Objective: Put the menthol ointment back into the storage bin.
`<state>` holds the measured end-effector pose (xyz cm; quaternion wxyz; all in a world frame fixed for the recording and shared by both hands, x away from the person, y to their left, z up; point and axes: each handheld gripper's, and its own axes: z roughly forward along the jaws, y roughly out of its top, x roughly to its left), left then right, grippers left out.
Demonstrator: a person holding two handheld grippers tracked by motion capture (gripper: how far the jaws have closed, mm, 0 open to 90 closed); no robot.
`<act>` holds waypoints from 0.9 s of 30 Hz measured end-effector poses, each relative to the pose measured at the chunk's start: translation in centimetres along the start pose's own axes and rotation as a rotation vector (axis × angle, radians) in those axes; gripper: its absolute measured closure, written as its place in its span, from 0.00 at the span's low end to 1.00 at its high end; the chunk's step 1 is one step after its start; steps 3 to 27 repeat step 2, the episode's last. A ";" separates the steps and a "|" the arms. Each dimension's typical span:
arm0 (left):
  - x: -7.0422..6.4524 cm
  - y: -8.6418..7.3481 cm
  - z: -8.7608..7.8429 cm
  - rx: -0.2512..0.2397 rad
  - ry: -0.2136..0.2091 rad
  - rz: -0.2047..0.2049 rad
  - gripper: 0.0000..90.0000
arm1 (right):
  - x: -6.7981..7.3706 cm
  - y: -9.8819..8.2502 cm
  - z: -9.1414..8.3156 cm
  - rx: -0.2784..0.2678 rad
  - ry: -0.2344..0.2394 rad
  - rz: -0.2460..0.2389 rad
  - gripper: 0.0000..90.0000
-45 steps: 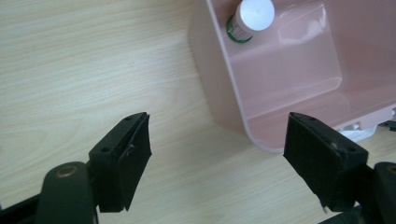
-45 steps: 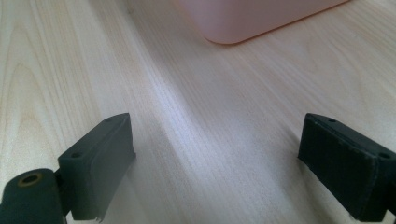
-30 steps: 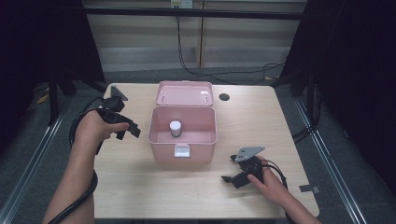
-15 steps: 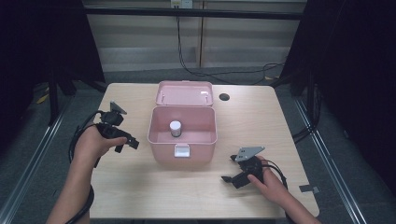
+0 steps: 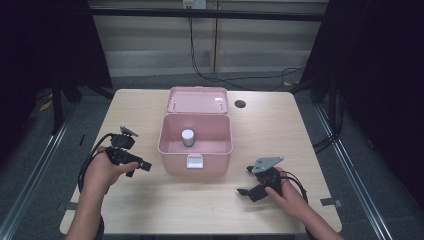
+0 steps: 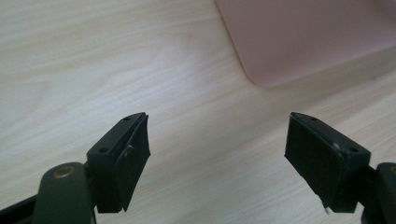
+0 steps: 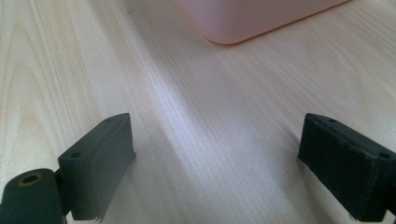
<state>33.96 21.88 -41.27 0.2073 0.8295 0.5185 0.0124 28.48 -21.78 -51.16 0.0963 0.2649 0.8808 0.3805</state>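
Two tongs rest in your hands, one on each side of the pink box (image 5: 195, 145). Your left tongs (image 5: 139, 167) sit near the box's left wall, low over the tabletop (image 5: 150, 210), with the jaws spread wide and nothing between them; in the left gripper view a rounded corner of the box (image 6: 299, 37) lies just beyond them. Your right tongs (image 5: 244, 181) lie at the near right of the tabletop, well apart from the box, jaws likewise spread and empty. The box stands at the middle of the tabletop, its lid (image 5: 196, 100) folded back toward the far side. Inside stands a small white-capped jar (image 5: 188, 137), upright, close to the middle.
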 end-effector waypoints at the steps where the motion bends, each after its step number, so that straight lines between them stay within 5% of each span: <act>1: -0.1 -0.3 0.2 -0.007 -0.001 -0.006 0.24 | 0.0 0.0 0.0 0.000 0.000 0.000 0.11; 27: -0.1 -0.4 0.4 -0.006 0.002 -0.007 0.24 | 0.0 0.0 0.0 0.000 0.000 0.000 0.11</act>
